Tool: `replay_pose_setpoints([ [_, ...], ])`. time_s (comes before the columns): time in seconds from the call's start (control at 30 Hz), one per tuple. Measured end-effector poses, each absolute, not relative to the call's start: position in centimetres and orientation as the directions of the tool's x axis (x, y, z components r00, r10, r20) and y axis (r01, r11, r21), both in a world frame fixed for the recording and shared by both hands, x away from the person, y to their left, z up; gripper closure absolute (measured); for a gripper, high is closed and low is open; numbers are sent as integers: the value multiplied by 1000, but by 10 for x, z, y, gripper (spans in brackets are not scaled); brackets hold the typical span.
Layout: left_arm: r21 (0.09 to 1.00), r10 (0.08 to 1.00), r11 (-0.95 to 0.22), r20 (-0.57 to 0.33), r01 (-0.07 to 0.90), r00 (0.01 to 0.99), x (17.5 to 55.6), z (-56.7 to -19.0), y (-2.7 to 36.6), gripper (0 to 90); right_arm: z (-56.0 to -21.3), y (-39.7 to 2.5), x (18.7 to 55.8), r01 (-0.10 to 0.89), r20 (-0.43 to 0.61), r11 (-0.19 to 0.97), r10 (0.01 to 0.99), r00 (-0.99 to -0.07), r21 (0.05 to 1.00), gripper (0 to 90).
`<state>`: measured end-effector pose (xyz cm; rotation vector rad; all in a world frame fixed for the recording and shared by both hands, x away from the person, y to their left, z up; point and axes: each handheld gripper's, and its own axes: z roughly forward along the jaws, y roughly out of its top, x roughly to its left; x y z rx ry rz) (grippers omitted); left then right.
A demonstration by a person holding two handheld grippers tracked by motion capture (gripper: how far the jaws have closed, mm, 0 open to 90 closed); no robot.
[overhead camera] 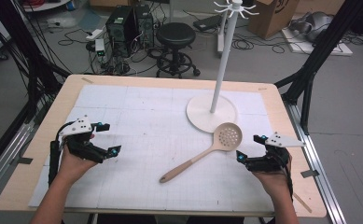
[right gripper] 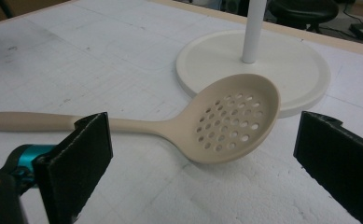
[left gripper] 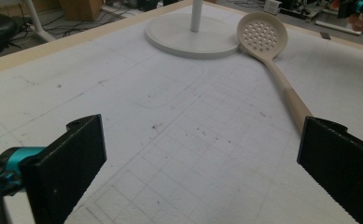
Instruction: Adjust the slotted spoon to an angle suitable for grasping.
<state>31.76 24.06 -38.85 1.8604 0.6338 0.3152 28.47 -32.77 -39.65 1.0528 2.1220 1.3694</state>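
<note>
Left gripper [overhead camera: 110, 139]: jaws wide apart, empty, over the table [overhead camera: 137, 84].
Right gripper [overhead camera: 250, 146]: jaws wide apart, empty.
Spoon [right gripper: 226, 121]: just ahead of right gripper, bowl leaning on stand base.
Stand [overhead camera: 212, 113]: beyond spoon, upright.

Your left gripper [overhead camera: 106, 138] and right gripper [overhead camera: 248, 147] are black frames, each topped with a grey three-cornered plate and marked with small teal fittings. Their fingers [left gripper: 74, 165] are flat black pads with a fine ribbed face. Black cables trail back along your bare forearms.
</note>
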Motion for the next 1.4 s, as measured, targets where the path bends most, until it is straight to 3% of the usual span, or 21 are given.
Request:
replay_pose_setpoints([
  [0.93,920,564,-288,-62,267,823,315,-387,239,17,-392,-321,284,362,42,258,762,-647,896,34],
  [1.4,931,572,-255,-71,259,817,315,-383,244,17,-370,-286,296,335,-2,349,695,-719,875,35],
])
